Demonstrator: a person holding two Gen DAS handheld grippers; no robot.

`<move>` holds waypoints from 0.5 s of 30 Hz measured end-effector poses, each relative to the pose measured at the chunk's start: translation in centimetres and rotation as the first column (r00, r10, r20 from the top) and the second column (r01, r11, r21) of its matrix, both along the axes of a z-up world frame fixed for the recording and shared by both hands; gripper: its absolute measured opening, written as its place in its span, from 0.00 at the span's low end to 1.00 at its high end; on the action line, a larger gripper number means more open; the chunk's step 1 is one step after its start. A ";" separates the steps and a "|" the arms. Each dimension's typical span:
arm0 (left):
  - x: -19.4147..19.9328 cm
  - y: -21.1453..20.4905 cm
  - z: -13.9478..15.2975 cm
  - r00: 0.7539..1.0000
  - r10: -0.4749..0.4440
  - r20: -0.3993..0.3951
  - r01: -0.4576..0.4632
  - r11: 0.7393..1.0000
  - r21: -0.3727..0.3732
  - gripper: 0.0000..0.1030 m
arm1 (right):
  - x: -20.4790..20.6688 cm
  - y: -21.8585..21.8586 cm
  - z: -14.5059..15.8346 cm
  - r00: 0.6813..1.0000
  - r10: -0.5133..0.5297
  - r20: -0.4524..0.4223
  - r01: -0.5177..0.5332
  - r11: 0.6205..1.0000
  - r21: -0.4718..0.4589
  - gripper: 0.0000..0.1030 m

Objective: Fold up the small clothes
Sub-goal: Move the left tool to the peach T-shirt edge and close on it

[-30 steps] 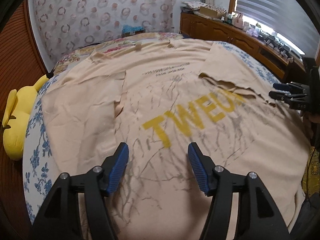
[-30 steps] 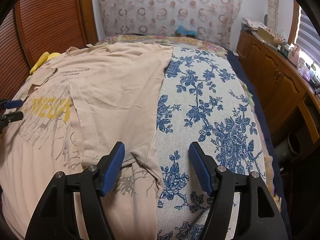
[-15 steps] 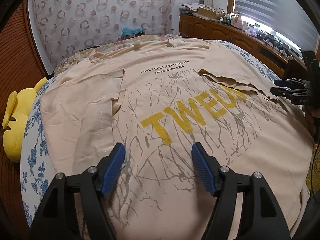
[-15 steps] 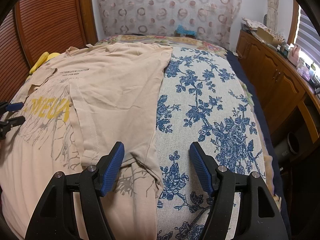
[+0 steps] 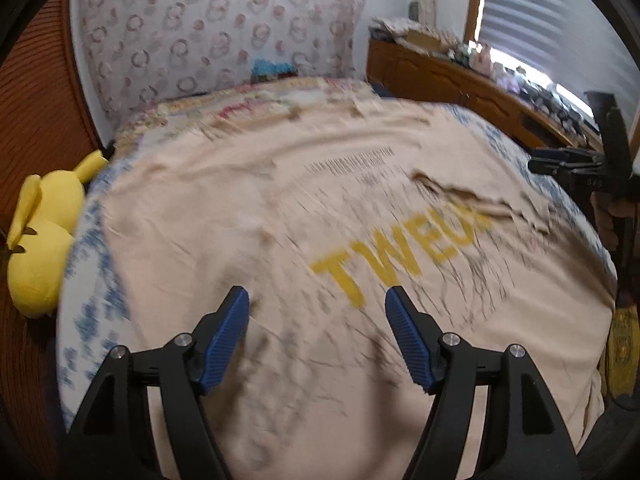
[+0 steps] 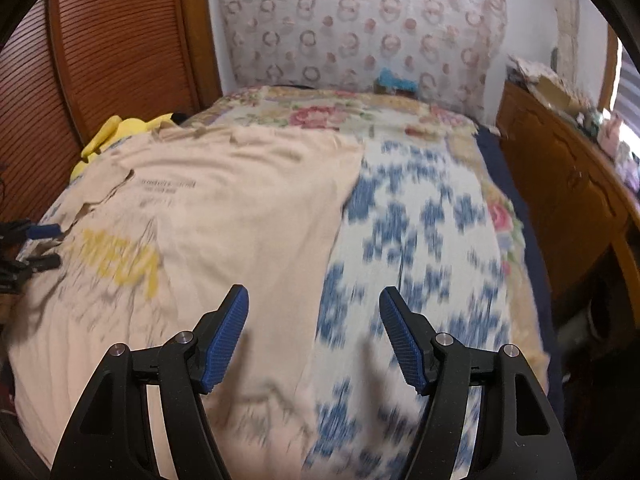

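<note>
Beige cotton T-shirt [image 5: 320, 240] lay beyond both grippers' spread, empty fingers [image 5: 224, 344]; sides folded, next move likely requires gripping the hem.

light: daylight glares through the window blinds [image 5: 532, 20] | blur: my views smear with motion, bedspread [image 6: 420, 240] worst | edges: fisheye bend, dark corners
</note>
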State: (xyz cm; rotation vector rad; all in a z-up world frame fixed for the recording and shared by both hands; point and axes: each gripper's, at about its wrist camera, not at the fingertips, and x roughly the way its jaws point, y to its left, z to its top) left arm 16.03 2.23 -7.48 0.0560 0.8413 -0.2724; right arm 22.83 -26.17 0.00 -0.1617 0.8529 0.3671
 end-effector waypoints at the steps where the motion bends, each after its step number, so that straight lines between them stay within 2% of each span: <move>1: 0.2 0.6 0.5 1.000 0.016 0.015 -0.016 1.000 0.006 0.69 | 0.7 0.2 0.1 1.000 0.007 0.002 -0.007 1.000 -0.004 0.68; 7: 3.1 6.3 2.3 0.988 0.146 0.057 -0.146 0.989 -0.001 0.69 | 5.0 1.4 -0.3 1.000 0.028 -0.013 -0.028 1.000 -0.011 0.68; 11: 5.3 10.0 1.8 0.974 0.222 0.050 -0.221 0.975 -0.020 0.69 | 7.3 1.7 -1.3 0.999 0.028 -0.035 -0.029 1.000 -0.013 0.68; 15: 7.6 12.8 0.1 0.962 0.272 0.009 -0.271 0.961 -0.047 0.69 | 9.6 1.7 -2.3 0.997 0.022 -0.068 -0.023 1.000 -0.020 0.68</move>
